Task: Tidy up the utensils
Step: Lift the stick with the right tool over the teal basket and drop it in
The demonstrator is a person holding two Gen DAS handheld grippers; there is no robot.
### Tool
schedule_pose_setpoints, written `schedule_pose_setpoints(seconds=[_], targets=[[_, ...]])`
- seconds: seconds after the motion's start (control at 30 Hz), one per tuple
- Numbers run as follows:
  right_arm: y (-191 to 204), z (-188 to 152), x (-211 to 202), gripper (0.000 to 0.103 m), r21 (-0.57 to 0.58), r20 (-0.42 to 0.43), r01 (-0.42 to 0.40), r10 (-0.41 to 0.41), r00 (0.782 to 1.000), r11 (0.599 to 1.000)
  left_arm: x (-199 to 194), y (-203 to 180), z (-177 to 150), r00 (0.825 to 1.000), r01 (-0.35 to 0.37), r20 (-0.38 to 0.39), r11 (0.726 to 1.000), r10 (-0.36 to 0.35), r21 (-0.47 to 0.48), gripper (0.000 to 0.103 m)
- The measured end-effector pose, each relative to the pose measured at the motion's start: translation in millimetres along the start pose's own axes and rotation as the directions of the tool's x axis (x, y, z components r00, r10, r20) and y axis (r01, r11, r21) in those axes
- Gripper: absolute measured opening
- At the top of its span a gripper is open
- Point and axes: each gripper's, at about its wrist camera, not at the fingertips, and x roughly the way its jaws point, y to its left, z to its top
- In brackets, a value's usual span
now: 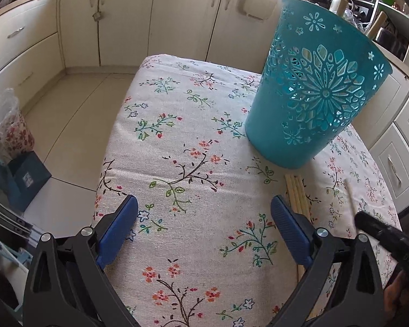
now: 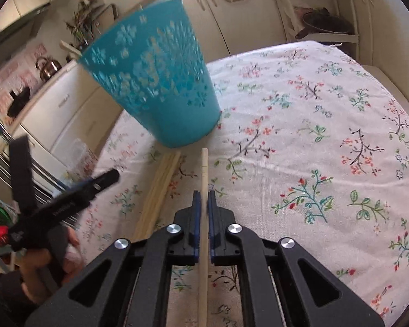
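One chopstick gripped, the rest waiting

The right gripper is clamped on a single chopstick pointing ahead at the teal basket; a bundle of chopsticks lies on the tablecloth just to its left, so most sorting seems left. Only the left wrist view shows the left gripper wide open, holding nothing, the basket ahead to its right.
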Motion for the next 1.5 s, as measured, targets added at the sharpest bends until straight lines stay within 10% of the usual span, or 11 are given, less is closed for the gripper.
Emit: schedule_pose_setpoints(seconds=[0.37, 0.73, 1.13, 1.5], targets=[[34, 61, -77, 0.006, -0.045, 0.260, -0.144, 0.151, 0.954, 0.989, 1, -2, 0, 1.000, 0.003, -0.004, 1.000, -0.003, 0.007, 0.095], [75, 111, -111, 0.005, -0.164, 0.339, -0.176, 0.223, 0.914, 0.971, 0, 0, 0, 1.000, 0.014, -0.002, 1.000, -0.014, 0.002, 0.095], [111, 164, -141, 0.005, -0.274, 0.443, -0.075, 0.195, 0.875, 0.959, 0, 0, 0, 1.000, 0.016, -0.002, 1.000, -0.016, 0.000, 0.095], [97, 166, -38, 0.005, -0.289, 0.304, 0.057, 0.035, 0.952, 0.956, 2, -1, 1, 0.999, 0.036, -0.002, 0.999, -0.036, -0.001, 0.095]])
